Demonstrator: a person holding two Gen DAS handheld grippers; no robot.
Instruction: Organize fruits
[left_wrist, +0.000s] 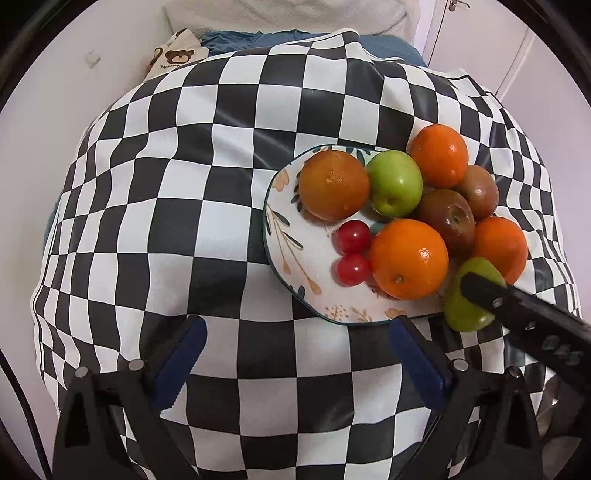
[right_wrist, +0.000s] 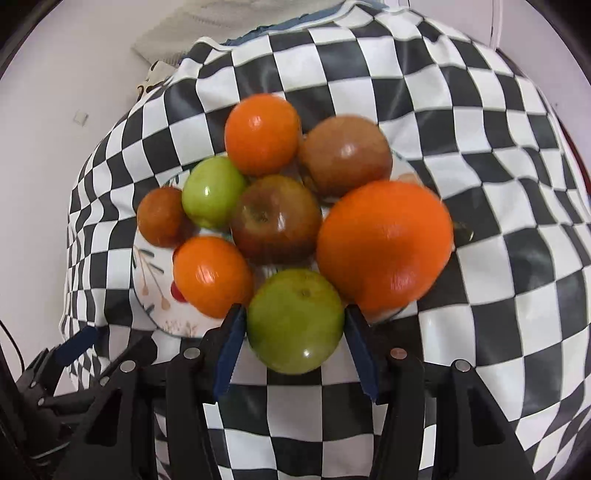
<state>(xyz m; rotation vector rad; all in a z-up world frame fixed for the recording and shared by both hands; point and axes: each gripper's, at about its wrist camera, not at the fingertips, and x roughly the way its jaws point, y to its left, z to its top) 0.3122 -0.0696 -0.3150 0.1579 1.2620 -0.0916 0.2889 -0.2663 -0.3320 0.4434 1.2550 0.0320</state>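
A flowered plate (left_wrist: 286, 236) on the checkered cloth holds several fruits: oranges (left_wrist: 409, 258), a green apple (left_wrist: 396, 182), brown-red apples (left_wrist: 447, 218) and two cherries (left_wrist: 351, 236). My right gripper (right_wrist: 295, 332) is shut on a second green apple (right_wrist: 295, 321) at the plate's near edge; that apple also shows in the left wrist view (left_wrist: 467, 295), with a right finger across it. My left gripper (left_wrist: 295, 343) is open and empty, low over the cloth just in front of the plate (right_wrist: 147, 280).
The checkered cloth (left_wrist: 184, 184) covers a rounded table. Beyond it lie a bear-print cloth (left_wrist: 177, 55), blue fabric (left_wrist: 240, 38) and a white wall. The left gripper's body (right_wrist: 74, 354) shows at the lower left of the right wrist view.
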